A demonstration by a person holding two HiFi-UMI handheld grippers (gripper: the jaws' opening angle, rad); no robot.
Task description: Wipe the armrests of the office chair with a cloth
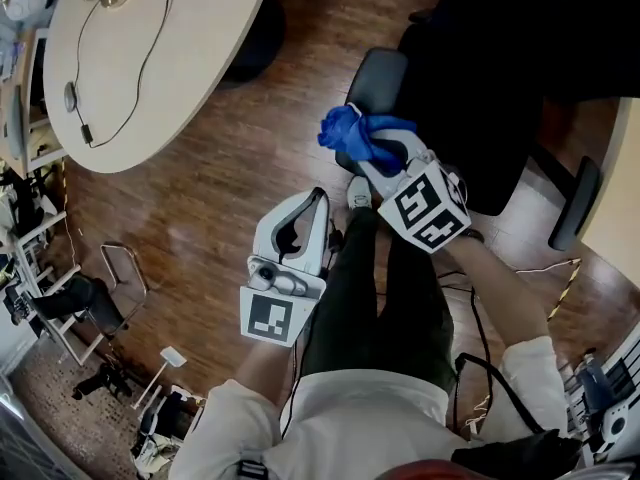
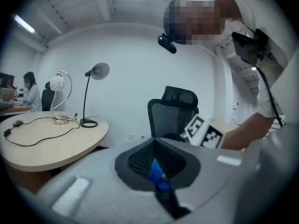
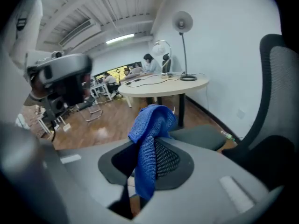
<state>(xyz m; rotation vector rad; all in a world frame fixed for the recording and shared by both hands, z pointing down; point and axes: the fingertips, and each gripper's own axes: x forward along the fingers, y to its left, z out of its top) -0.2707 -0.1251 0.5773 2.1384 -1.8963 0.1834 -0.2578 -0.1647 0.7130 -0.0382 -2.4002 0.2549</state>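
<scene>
My right gripper (image 1: 378, 158) is shut on a blue cloth (image 1: 358, 136), which bunches over the near end of the black office chair's left armrest (image 1: 378, 76). The chair's seat (image 1: 480, 78) is beyond it and the other armrest (image 1: 575, 203) is at the right. In the right gripper view the cloth (image 3: 152, 139) hangs out of the shut jaws, with the armrest pad (image 3: 201, 136) just behind. My left gripper (image 1: 318, 200) hangs lower left, clear of the chair, jaws together. In the left gripper view a sliver of blue (image 2: 158, 174) shows at the jaw seam, facing the chair (image 2: 173, 111).
A round beige table (image 1: 150, 58) with a cable and lamps (image 2: 91, 94) stands at the left over the wood floor. A metal frame chair (image 1: 120, 268) and clutter lie lower left. Another desk edge (image 1: 622, 198) is at the right. People sit at far desks.
</scene>
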